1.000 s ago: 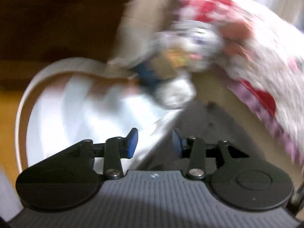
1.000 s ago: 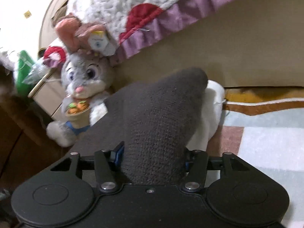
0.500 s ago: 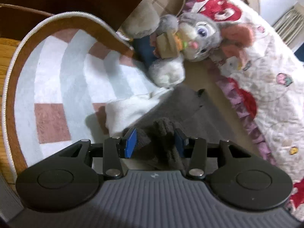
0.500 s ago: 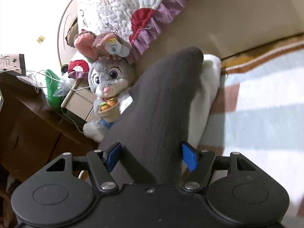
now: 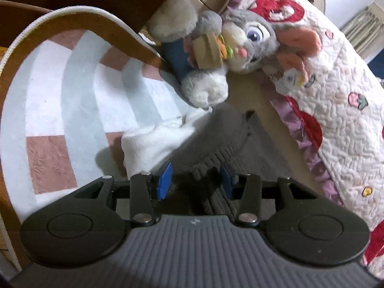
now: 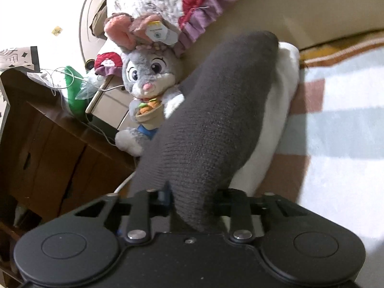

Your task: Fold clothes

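Observation:
A grey knit garment (image 5: 216, 139) lies bunched over a white garment (image 5: 153, 144) on the striped rug (image 5: 72, 96), against the bed's side. My left gripper (image 5: 195, 182) sits low at the grey garment's ribbed hem. Its jaws are opening, the hem lies loosely between the blue pads (image 5: 165, 180), and a dark gap shows beside the left one. In the right wrist view the grey garment (image 6: 216, 110) rises as a long fold from my right gripper (image 6: 193, 199). Those jaws are closing and pinch the fold into a narrow neck. The white garment (image 6: 276, 120) lies under it.
A plush rabbit (image 5: 240, 36) holding a carrot pot leans against the bed just beyond the clothes, and shows in the right wrist view too (image 6: 148, 76). A quilted bedspread (image 5: 336, 96) with purple frills hangs over the bed's edge. Brown wooden furniture (image 6: 48, 156) with cables stands left.
The left view has swung from a blur over the rug to the grey hem, which now lies between its pads. The right jaws spread wide around the grey fold, then closed tightly on it.

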{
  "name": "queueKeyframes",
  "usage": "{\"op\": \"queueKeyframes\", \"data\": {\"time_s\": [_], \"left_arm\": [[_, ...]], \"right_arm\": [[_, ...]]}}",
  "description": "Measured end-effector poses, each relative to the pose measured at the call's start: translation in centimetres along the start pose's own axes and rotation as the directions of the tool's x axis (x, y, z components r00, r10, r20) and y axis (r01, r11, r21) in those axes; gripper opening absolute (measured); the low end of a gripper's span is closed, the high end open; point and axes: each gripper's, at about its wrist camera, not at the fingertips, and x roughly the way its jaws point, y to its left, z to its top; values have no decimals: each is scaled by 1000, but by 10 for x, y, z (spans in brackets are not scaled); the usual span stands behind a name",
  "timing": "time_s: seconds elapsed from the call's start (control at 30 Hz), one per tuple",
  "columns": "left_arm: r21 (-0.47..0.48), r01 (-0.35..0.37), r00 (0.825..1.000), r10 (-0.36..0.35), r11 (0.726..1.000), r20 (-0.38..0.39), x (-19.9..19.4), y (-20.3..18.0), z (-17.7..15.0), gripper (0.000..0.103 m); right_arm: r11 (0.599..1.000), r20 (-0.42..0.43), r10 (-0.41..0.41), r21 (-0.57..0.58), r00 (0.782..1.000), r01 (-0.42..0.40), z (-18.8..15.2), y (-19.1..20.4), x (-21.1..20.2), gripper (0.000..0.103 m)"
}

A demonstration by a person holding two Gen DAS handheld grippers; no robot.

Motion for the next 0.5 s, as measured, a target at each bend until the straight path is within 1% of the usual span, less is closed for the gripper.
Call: {"op": "queueKeyframes", "data": {"time_s": [0.03, 0.1, 0.13, 0.17, 0.2, 0.23, 0.27, 0.3, 0.33, 0.37, 0.4, 0.43, 0.47, 0.5], "left_arm": [[-12, 2, 1000, -1, 1000, 19, 0, 2, 2, 44], [-69, 11, 997, -6, 998, 83, -6, 9, 6, 43], [-91, 26, 994, -16, 996, 104, -9, 12, 8, 43], [-104, 52, 993, -40, 993, 109, -11, 15, 10, 43], [-103, 68, 993, -57, 992, 103, -11, 17, 11, 43], [-83, 69, 995, -63, 994, 80, -9, 16, 12, 44], [-62, 72, 996, -68, 995, 58, -6, 15, 12, 44], [-37, 63, 997, -62, 997, 36, -2, 14, 12, 45], [-2, 38, 999, -38, 999, 13, 3, 11, 11, 45], [23, 20, 1000, -20, 1000, -5, 8, 9, 9, 46], [37, 11, 1000, -10, 999, -20, 13, 9, 8, 49], [50, 1, 999, 0, 999, -34, 18, 8, 6, 51], [51, -3, 999, 5, 999, -42, 22, 9, 5, 53], [29, 0, 999, 2, 1000, -42, 24, 11, 5, 56]], "right_arm": [[1000, -5, 10, 8, 1000, -10, 5, 5, -2, 24], [999, -6, 25, 29, 1000, -25, 12, 10, -5, 24], [999, -6, 32, 40, 999, -32, 15, 13, -7, 24], [998, -7, 40, 51, 999, -39, 19, 16, -9, 24], [997, -7, 47, 61, 999, -47, 22, 19, -10, 26], [998, -8, 32, 55, 999, -32, 23, 22, -11, 32], [999, -11, -33, 13, 999, 33, 19, 24, -9, 36], [998, -14, -61, -2, 998, 61, 14, 23, -6, 46], [997, -14, -82, -11, 997, 82, 9, 22, -4, 54], [996, -8, -84, -3, 996, 84, 5, 19, -1, 55], [996, 0, -87, 3, 996, 87, 2, 17, 1, 56], [996, 11, -91, 3, 996, 91, -1, 16, 2, 61], [995, 21, -97, 1, 995, 97, -4, 14, 3, 63], [994, 26, -107, -6, 994, 107, -5, 13, 4, 65]]}}
